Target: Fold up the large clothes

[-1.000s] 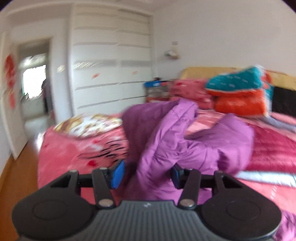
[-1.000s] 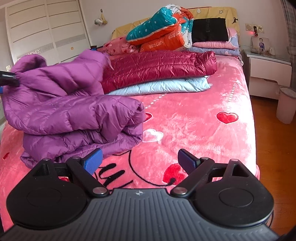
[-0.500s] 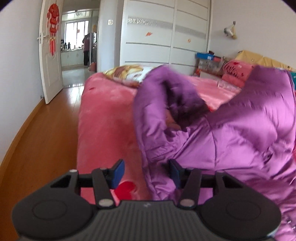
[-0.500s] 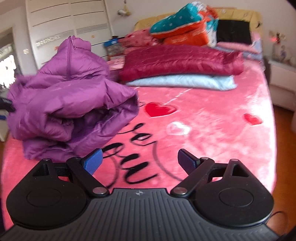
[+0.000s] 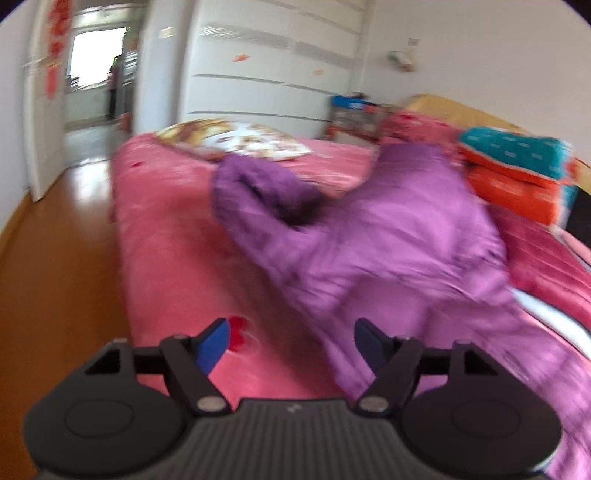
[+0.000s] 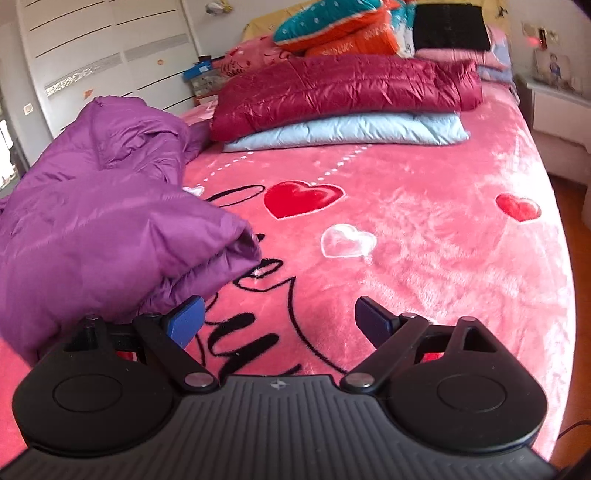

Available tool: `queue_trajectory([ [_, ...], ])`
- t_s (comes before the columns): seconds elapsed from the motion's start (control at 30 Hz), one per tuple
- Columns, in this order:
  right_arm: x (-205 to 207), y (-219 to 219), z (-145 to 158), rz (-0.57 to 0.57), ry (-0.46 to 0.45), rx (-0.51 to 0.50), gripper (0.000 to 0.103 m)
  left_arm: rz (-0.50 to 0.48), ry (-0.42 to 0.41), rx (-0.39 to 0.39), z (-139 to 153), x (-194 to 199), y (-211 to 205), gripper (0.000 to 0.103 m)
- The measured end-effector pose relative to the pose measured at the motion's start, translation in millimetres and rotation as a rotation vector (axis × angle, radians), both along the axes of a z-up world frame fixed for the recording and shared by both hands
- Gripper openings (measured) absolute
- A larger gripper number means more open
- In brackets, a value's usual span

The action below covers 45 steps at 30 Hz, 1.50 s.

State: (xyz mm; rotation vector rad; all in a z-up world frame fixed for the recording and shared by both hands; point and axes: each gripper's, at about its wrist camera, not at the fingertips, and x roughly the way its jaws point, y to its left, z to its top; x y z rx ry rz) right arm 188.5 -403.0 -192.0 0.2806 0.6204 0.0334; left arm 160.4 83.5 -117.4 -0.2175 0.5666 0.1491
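Right wrist view: purple down jacket (image 6: 103, 221) heaped and partly folded near the left edge of the pink bed (image 6: 424, 236), right gripper (image 6: 279, 317) spread wide and empty just beside its folded corner. Left gripper (image 5: 291, 341) likewise parted, holding nothing, jacket hem close ahead. Probably light, puffy, slippery and springy; best pinched at a hem or seam.

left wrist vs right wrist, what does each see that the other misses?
Left wrist only: the open doorway, wood floor and a patterned pillow at the bed's far edge.

Right wrist only: the folded maroon jacket stacked on a light blue one, the nightstand and the blanket's red heart.

Both: the purple jacket lying on the pink blanket, the teal and orange cushions, the white wardrobe. Each gripper's jaws are open and empty.
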Motion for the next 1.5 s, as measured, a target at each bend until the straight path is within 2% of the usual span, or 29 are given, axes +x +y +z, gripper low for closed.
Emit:
queue_trajectory([
  [0.17,4.2,-4.7,6.4,0.028,-0.033,0.168,0.103,-0.232,-0.04,0.115,10.2,-37.6,-63.1,0.087],
  [0.37,12.2,2.0,38.9,0.08,-0.111,0.323,0.103,-0.514,-0.104,0.259,15.6,-75.8,-147.6,0.096],
  [0.4,16.6,1.6,41.8,0.095,-0.121,0.342,0.103,-0.532,-0.115,0.307,15.2,-76.2,-160.9,0.099],
  [0.47,24.7,2.0,46.9,0.125,-0.146,0.362,0.103,-0.537,-0.133,0.41,13.6,-73.8,-185.8,0.099],
  [0.57,37.6,8.0,49.5,0.171,-0.158,0.376,0.103,-0.564,-0.129,0.459,9.9,-64.5,-212.3,0.099],
  [0.67,48.7,11.4,46.9,0.223,-0.161,0.398,0.103,-0.534,-0.112,0.501,4.1,-49.9,-232.0,0.099],
  [0.8,51.0,13.5,45.2,0.277,-0.157,0.447,0.103,-0.467,-0.123,0.455,4.5,-28.2,-235.0,0.098],
  [0.97,44.8,6.6,23.2,0.253,-0.109,0.525,0.103,-0.331,-0.135,0.414,8.5,-9.6,-211.5,0.095],
  [1.07,48.4,13.1,8.9,0.251,-0.056,0.471,0.103,-0.264,-0.149,0.402,14.3,2.8,-196.4,0.096],
  [1.17,44.3,28.6,0.6,0.284,-0.016,0.46,0.103,-0.218,-0.155,0.387,16.2,13.7,-181.6,0.101],
  [1.23,46.9,43.5,-2.1,0.3,-0.005,0.446,0.103,-0.2,-0.15,0.374,14.4,18.9,-174.3,0.103],
  [1.33,54.1,65.0,-5.7,0.321,-0.003,0.432,0.103,-0.186,-0.135,0.313,8.6,27.4,-161.5,0.103],
  [1.4,56.0,76.6,-7.7,0.287,-0.02,0.417,0.102,-0.185,-0.127,0.279,4.9,29.8,-154.8,0.103],
  [1.47,60.7,81.2,-13.7,0.262,0.001,0.458,0.072,-0.191,-0.126,0.256,3.2,32.1,-151.6,0.101],
  [1.5,62.6,81.1,-17.2,0.25,0.017,0.497,0.061,-0.203,-0.132,0.253,3.0,32.0,-151.3,0.097],
])
